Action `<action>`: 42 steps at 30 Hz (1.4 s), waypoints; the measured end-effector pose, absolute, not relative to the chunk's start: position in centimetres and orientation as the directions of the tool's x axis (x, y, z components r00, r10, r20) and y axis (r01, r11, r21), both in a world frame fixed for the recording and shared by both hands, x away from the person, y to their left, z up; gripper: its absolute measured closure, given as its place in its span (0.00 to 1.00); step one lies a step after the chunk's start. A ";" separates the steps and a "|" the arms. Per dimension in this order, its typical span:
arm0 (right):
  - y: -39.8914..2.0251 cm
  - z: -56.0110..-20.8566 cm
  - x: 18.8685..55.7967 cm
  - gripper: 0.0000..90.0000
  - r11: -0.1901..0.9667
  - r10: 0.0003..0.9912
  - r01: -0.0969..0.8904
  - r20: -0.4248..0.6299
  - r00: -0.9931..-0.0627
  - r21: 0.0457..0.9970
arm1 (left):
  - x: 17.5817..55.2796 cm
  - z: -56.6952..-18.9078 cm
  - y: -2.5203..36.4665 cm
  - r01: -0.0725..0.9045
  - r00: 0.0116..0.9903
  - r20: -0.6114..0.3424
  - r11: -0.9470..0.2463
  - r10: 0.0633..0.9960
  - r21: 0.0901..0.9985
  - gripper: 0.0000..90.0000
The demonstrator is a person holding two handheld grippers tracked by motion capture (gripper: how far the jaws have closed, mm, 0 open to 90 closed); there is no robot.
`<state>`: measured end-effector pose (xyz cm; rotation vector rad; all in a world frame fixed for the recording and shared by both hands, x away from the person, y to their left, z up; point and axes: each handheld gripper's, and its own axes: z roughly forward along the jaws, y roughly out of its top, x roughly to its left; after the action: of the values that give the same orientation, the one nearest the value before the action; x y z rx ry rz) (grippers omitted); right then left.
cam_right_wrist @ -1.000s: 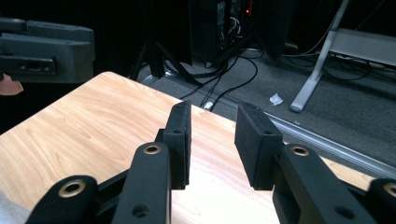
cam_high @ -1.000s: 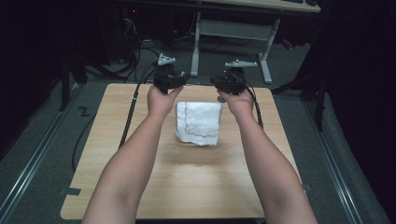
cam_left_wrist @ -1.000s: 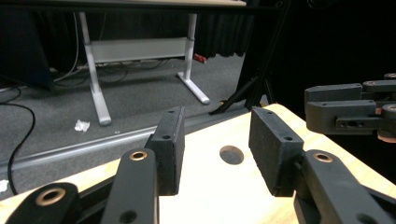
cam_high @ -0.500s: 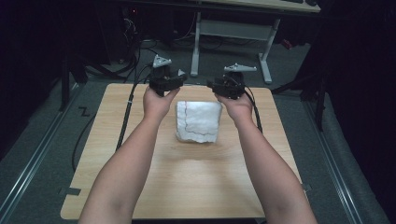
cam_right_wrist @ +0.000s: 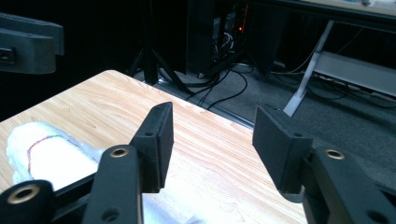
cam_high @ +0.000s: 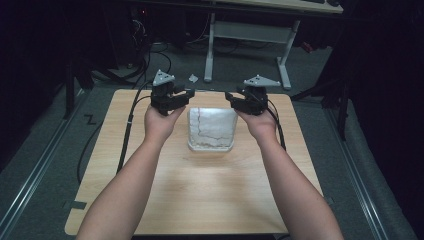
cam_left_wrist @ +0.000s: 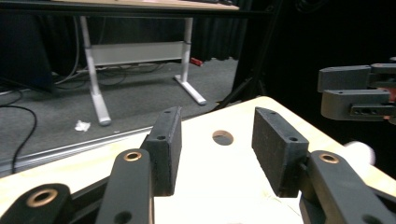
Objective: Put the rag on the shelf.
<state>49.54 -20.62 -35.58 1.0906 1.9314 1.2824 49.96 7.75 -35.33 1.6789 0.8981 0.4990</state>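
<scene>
wooden table — folded white cloth

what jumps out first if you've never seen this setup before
A folded white towel lies near the middle of the wooden table, toward its far edge. Two bare forearms reach in, holding the left gripper and the right gripper at the towel's far corners, both with jaws apart. Around the table the room is dark.

The scene is seen by the high view from above the person's side, facing forward and down over the whole table. The left gripper view is taken low and close, along the jaws toward the far white-legged desk. The right gripper view is aimed across the folded white cloth, which is shared with the high view.
</scene>
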 end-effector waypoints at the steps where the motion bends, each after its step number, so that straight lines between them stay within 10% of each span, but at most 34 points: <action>1: -20.8 -35.6 49.2 0.52 0.204 0.863 0.319 -0.016 -0.505 0.926 | 49.6 -35.4 7.8 0.301 0.627 -0.123 -0.094 0.769 0.949 0.58; 23: -23.4 -39.6 40.2 0.50 0.331 0.806 0.277 -0.118 -0.580 0.902 | 39.7 -41.1 11.9 0.279 0.686 -0.015 -0.244 0.727 0.929 0.48; 42: -24.8 -52.1 31.1 0.31 0.266 0.865 0.501 0.024 -0.500 0.824 | 31.2 -53.2 13.7 0.493 0.714 -0.179 -0.305 0.677 0.815 0.46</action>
<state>31.09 -24.76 -52.05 1.2348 2.1089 1.1279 31.24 13.71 -53.15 1.9705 0.8968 0.2430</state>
